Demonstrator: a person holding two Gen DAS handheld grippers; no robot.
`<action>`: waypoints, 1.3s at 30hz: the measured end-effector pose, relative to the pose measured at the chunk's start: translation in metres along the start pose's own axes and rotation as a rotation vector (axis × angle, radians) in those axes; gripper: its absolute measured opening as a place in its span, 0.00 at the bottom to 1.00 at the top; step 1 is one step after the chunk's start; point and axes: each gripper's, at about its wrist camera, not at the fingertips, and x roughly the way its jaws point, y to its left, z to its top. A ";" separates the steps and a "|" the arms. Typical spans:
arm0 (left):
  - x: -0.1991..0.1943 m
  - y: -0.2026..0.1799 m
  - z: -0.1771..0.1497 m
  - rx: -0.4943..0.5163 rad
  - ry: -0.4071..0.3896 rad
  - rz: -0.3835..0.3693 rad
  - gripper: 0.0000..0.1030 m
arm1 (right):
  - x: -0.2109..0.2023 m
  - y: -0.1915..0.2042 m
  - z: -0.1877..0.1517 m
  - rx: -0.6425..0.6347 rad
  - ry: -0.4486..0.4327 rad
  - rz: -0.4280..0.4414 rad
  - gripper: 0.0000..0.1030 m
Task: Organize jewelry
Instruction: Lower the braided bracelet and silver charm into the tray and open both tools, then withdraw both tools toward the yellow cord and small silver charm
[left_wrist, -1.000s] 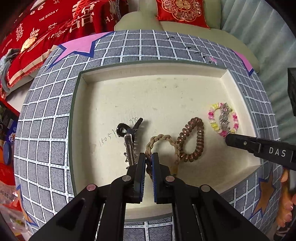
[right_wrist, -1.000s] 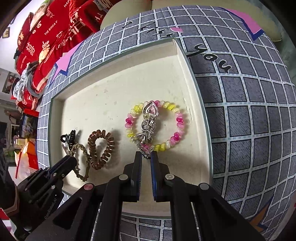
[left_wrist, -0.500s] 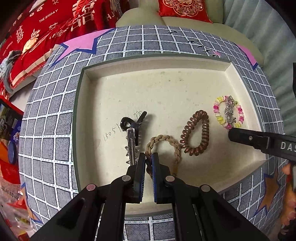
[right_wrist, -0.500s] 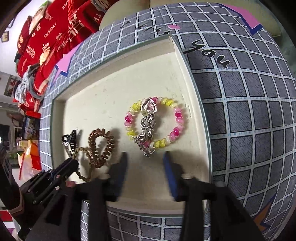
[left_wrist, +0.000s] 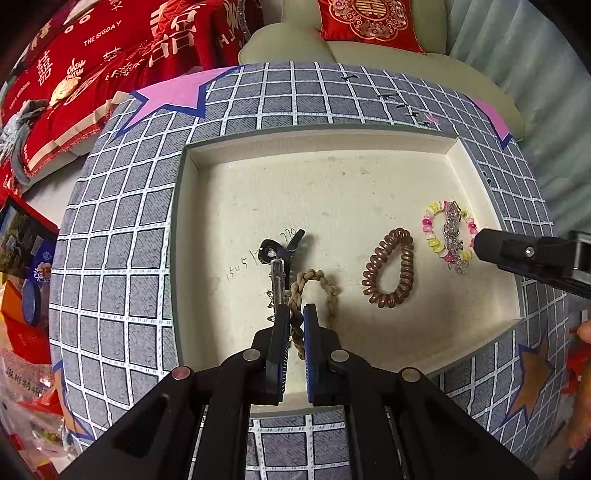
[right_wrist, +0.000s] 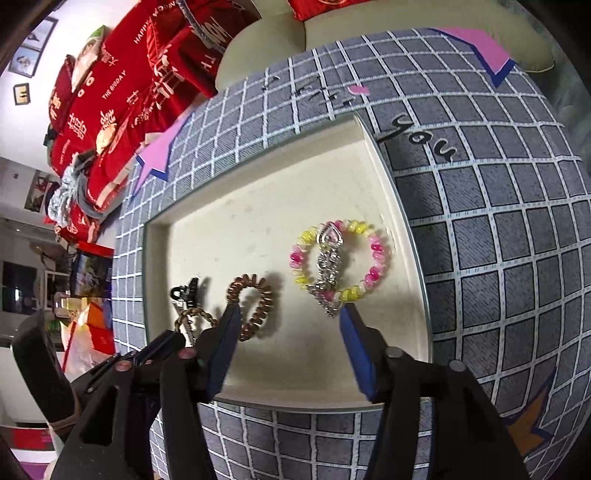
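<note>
A cream tray (left_wrist: 332, 184) is set in a grey grid-patterned surface (left_wrist: 110, 258). On it lie a black hair clip (left_wrist: 277, 254), a tan braided band (left_wrist: 314, 291), a brown spiral hair tie (left_wrist: 388, 273) and a pink-yellow bead bracelet (left_wrist: 447, 232) with a silver charm. My left gripper (left_wrist: 294, 317) is shut on the braided band's near end. My right gripper (right_wrist: 290, 317) is open and empty, just in front of the bead bracelet (right_wrist: 340, 266); the spiral tie (right_wrist: 253, 306) lies by its left finger.
Red cushions and bedding (left_wrist: 110, 48) lie beyond the surface at the back left. A cream sofa arm (left_wrist: 369, 55) stands behind. Boxes and bags (left_wrist: 22, 258) sit at the left, below the surface edge.
My right gripper has opened, let go of the bead bracelet's charm and backed off slightly. My left gripper stays shut on the braided band.
</note>
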 end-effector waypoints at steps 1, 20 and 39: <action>-0.002 0.001 0.000 -0.001 -0.006 -0.001 0.16 | -0.003 0.001 -0.001 -0.001 -0.007 0.004 0.67; -0.033 0.011 -0.004 0.000 -0.123 0.014 1.00 | -0.045 0.001 -0.019 0.029 -0.096 0.009 0.82; -0.053 0.028 -0.119 -0.025 -0.024 0.000 1.00 | -0.055 0.024 -0.127 -0.109 0.038 -0.058 0.82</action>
